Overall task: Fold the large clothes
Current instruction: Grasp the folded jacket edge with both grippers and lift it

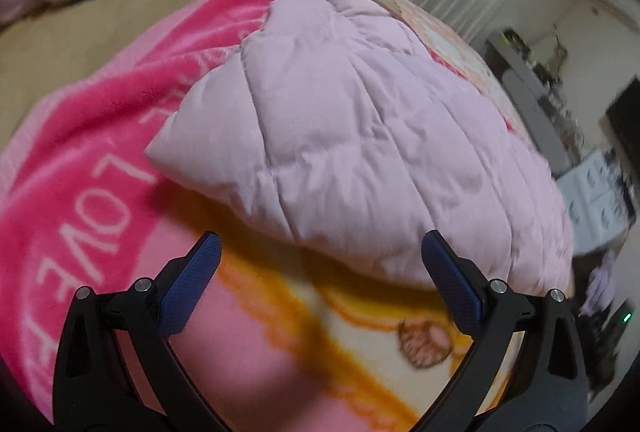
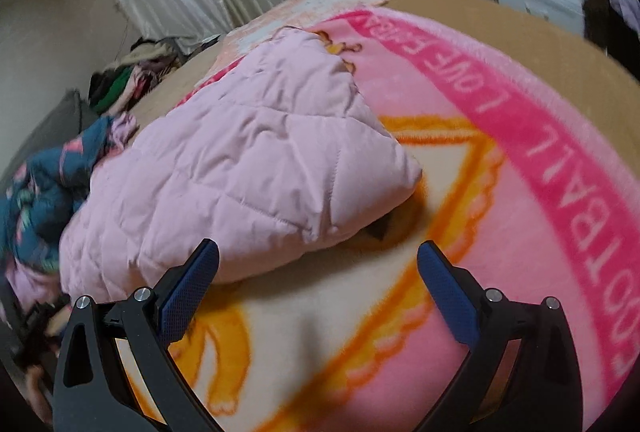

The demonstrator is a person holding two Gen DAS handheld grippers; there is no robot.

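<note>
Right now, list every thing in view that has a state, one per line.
Left claw: open, empty, hovering near the jacket's edge.
Right claw: open, empty, hovering near the jacket's edge.
Pink quilted jacket: folded into a puffy bundle, lying on the blanket.
Pink blanket: spread flat under the jacket.
Blue patterned garment: crumpled, unfolded, beside the jacket.

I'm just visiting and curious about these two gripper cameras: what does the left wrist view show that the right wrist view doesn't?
Only the left wrist view shows the dark screen by the far wall and a green indicator light.

Only the right wrist view shows the "FOOTBALL" lettering on the blanket and a heap of dark clothes near the curtain.

Both show the folded pink quilted jacket lying on the pink blanket, the blue patterned garment, and an open gripper, left and right, holding nothing.
</note>
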